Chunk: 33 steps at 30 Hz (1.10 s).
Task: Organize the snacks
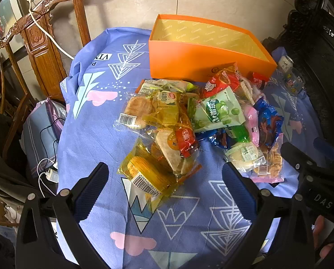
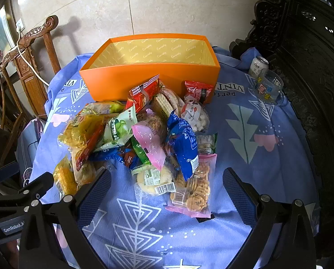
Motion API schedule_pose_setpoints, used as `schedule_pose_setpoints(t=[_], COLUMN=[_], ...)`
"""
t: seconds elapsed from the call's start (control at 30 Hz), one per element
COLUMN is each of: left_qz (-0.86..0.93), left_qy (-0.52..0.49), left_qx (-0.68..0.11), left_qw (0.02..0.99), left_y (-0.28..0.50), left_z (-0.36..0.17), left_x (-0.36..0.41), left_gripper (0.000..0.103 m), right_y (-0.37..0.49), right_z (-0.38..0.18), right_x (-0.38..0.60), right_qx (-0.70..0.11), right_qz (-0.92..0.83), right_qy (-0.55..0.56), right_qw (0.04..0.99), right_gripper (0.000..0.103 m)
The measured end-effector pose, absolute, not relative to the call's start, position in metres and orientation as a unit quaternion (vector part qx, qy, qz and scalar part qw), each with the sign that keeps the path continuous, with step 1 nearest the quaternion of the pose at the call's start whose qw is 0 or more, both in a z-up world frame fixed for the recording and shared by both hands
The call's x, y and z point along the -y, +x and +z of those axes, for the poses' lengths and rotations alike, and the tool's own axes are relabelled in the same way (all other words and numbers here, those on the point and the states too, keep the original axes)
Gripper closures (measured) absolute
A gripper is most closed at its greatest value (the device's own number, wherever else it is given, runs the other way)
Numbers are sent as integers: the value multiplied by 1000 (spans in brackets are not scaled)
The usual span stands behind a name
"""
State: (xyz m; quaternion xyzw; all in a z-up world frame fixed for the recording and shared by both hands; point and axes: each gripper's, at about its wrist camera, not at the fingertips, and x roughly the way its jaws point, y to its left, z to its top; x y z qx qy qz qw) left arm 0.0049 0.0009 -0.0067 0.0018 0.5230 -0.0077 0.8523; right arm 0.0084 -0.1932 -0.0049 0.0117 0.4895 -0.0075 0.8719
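Note:
A pile of snack packets (image 1: 189,121) lies on a blue patterned tablecloth (image 1: 95,134), in front of an orange box (image 1: 202,53) whose visible inside is bare. The pile also shows in the right wrist view (image 2: 149,139), with the box (image 2: 149,76) behind it. My left gripper (image 1: 164,174) is open and empty, hovering over a yellow packet (image 1: 144,172) at the pile's near edge. My right gripper (image 2: 167,179) is open and empty, above a pink cookie packet (image 2: 193,190) and a clear cake packet (image 2: 153,179).
A drink can (image 2: 258,66) and a glass cup (image 2: 268,87) stand at the table's right. A carved wooden chair (image 1: 39,40) with a white cable is at the left. Dark carved furniture (image 2: 312,67) borders the right. Clutter and cables lie left of the table.

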Motion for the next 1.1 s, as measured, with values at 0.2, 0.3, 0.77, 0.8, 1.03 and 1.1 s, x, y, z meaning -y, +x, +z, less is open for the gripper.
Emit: schedule_pose_setpoints(t=[0.2, 0.3, 0.77, 0.8, 1.03, 1.1], left_qz=[-8, -8, -8, -8, -8, -9], left_qy=[0, 0, 0, 0, 0, 1], left_qx=[-522, -523, -522, -523, -522, -522], left_qw=[853, 853, 853, 853, 853, 853], left_y=[3, 3, 3, 3, 2, 1], left_z=[-6, -6, -6, -6, -5, -5], left_x=[0, 0, 0, 0, 1, 1], left_gripper=[4, 4, 4, 4, 4, 4], right_y=[7, 7, 5, 5, 5, 5], right_z=[-5, -4, -4, -4, -4, -4], right_x=[193, 193, 193, 193, 193, 193], right_qx=[-490, -490, -489, -489, -489, -489], right_qz=[-7, -7, -7, -7, -7, -8], right_qy=[12, 12, 12, 12, 12, 12], right_qw=[872, 872, 872, 872, 872, 872], right_gripper=[3, 3, 3, 3, 3, 3])
